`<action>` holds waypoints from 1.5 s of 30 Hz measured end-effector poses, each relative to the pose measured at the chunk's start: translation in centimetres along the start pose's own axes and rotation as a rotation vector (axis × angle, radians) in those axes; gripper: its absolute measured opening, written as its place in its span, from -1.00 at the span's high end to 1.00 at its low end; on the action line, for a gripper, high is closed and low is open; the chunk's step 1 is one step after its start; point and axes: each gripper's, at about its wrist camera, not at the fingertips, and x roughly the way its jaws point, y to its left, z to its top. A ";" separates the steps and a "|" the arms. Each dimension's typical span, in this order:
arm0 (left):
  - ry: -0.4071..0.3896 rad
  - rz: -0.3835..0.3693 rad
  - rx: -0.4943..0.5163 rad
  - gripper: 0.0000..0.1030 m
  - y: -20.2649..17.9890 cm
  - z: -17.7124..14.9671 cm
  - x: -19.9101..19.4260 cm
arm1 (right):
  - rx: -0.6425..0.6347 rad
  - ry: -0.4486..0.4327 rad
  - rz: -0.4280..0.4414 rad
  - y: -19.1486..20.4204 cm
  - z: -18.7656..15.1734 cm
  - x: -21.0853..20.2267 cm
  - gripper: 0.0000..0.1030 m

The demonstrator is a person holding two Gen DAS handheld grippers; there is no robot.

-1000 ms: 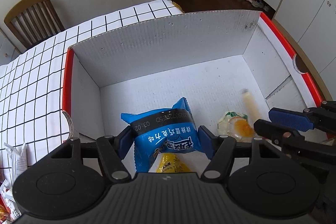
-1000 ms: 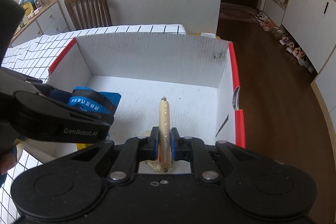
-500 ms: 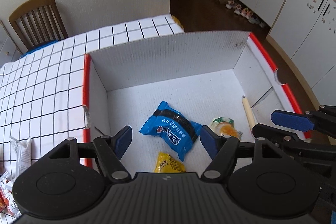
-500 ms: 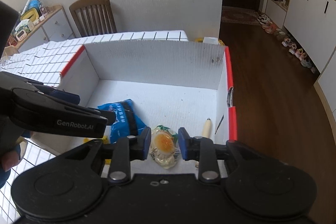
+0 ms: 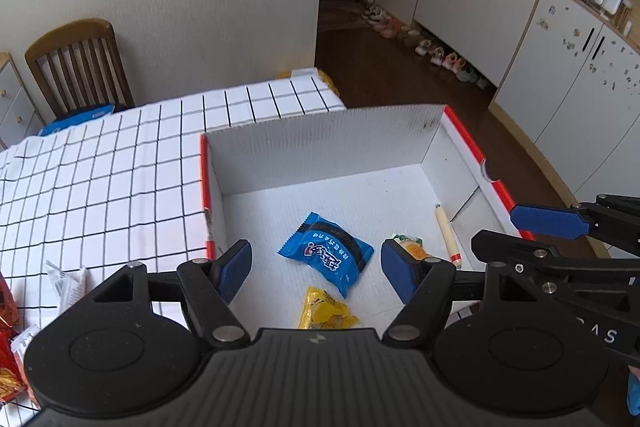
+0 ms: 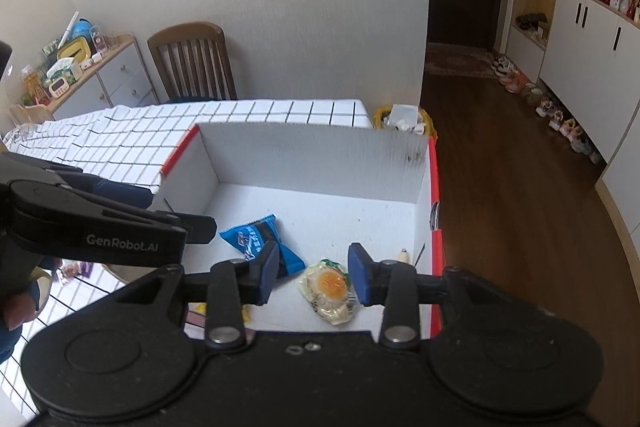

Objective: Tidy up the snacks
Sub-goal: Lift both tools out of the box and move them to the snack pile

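- left gripper (image 5: 316, 269): fingers spread wide and empty, raised above the box (image 5: 320, 131); a second ago they pinched the blue packet (image 5: 326, 258), which now lies flat on the box floor at lower centre of the frame
- right gripper (image 6: 313, 273): fingers spread and empty; a second ago they were pinched on the sausage stick (image 5: 448, 236), which now lies along the right wall of the box
- also in the box: a yellow packet (image 5: 326, 315) at the near edge and a clear pack with an orange centre (image 6: 330, 289), apart from the blue packet
- meaning for the task: both snacks appear delivered, four items in the box; loose wrappers (image 5: 66, 281) at the lower left on the checked tabletop (image 5: 100, 179) are probably next
- edges: the red-trimmed left rim (image 5: 205, 195) separates the left gripper from those wrappers, so it should clear the rim before moving left
- open room: the far half of the box floor is bare, and the tabletop to the upper left is bare as far as the chair (image 5: 78, 65)
- the two grippers sit near each other at the right of the left view; the right one should move away to avoid contact
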 end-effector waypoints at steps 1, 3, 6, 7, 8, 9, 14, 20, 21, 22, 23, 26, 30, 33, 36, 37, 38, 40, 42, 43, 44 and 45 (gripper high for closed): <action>-0.008 -0.004 0.000 -0.38 0.2 -0.1 -0.4 | 0.001 -0.006 0.001 0.2 0.1 -0.3 0.25; -0.020 -0.011 -0.002 -0.38 0.7 -0.3 -1.3 | 0.001 -0.020 -0.001 0.7 0.2 -0.9 0.22; -0.041 -0.017 -0.003 -0.38 1.6 -0.6 -2.5 | 0.005 -0.039 0.003 1.4 0.2 -1.7 0.17; -0.047 -0.020 -0.003 -0.38 1.9 -0.8 -2.9 | 0.004 -0.045 0.002 1.8 0.2 -1.9 0.15; -0.053 -0.022 -0.003 -0.38 2.3 -0.9 -3.3 | 0.004 -0.051 0.003 2.1 0.2 -2.1 0.14; -0.058 -0.025 -0.003 -0.38 2.6 -1.0 -3.7 | 0.006 -0.057 0.004 2.5 0.2 -2.3 0.13; -0.086 -0.031 0.016 -0.38 4.2 -2.0 -5.6 | 0.012 -0.083 0.008 4.5 0.0 -3.5 0.10; -0.118 -0.045 0.047 -0.38 6.1 -3.5 -7.7 | 0.028 -0.112 0.015 6.6 -0.2 -4.6 -0.04; -0.124 -0.044 0.053 -0.38 6.4 -3.8 -8.0 | 0.034 -0.114 0.018 7.0 -0.3 -4.7 -0.05; -0.131 -0.044 0.059 -0.41 6.7 -4.0 -8.4 | 0.039 -0.117 0.021 7.4 -0.4 -4.8 -0.07; -0.137 -0.044 0.063 -0.45 7.0 -4.3 -8.8 | 0.042 -0.119 0.025 8.0 -0.4 -4.8 -0.09; -0.159 -0.037 0.066 -0.48 8.2 -5.3 -9.9 | 0.039 -0.130 0.031 9.4 -0.6 -5.1 -0.19; -0.163 -0.039 0.061 -0.48 10.0 -6.5 -11.0 | 0.029 -0.138 0.037 11.4 -1.0 -5.4 -0.29; -0.170 -0.038 0.056 -0.48 11.4 -7.3 -11.9 | 0.021 -0.146 0.047 12.9 -1.3 -5.6 -0.40; -0.180 -0.038 0.044 -0.49 12.9 -8.2 -12.7 | -0.008 -0.163 0.048 14.5 -1.6 -6.0 -0.56; -0.184 -0.037 0.040 -0.49 13.5 -8.5 -13.0 | -0.018 -0.169 0.049 15.0 -1.7 -6.1 -0.62; -0.185 -0.035 0.036 -0.50 14.0 -8.7 -13.2 | -0.027 -0.171 0.049 15.6 -1.8 -6.2 -0.65; -0.188 -0.039 0.023 -0.61 15.1 -9.3 -13.6 | -0.043 -0.175 0.050 16.7 -1.9 -6.3 -0.78; -0.188 -0.038 0.011 -0.61 16.3 -10.0 -13.9 | -0.055 -0.181 0.054 17.8 -2.1 -6.4 -0.84; -0.187 -0.034 0.006 -0.61 16.8 -10.3 -14.0 | -0.061 -0.185 0.059 18.2 -2.2 -6.4 -0.89; -0.186 -0.031 -0.001 -0.61 17.4 -10.6 -14.1 | -0.065 -0.189 0.063 18.7 -2.3 -6.5 -0.91; -0.185 -0.032 -0.006 -0.61 17.9 -10.9 -14.3 | -0.068 -0.195 0.068 19.2 -2.4 -6.5 -0.95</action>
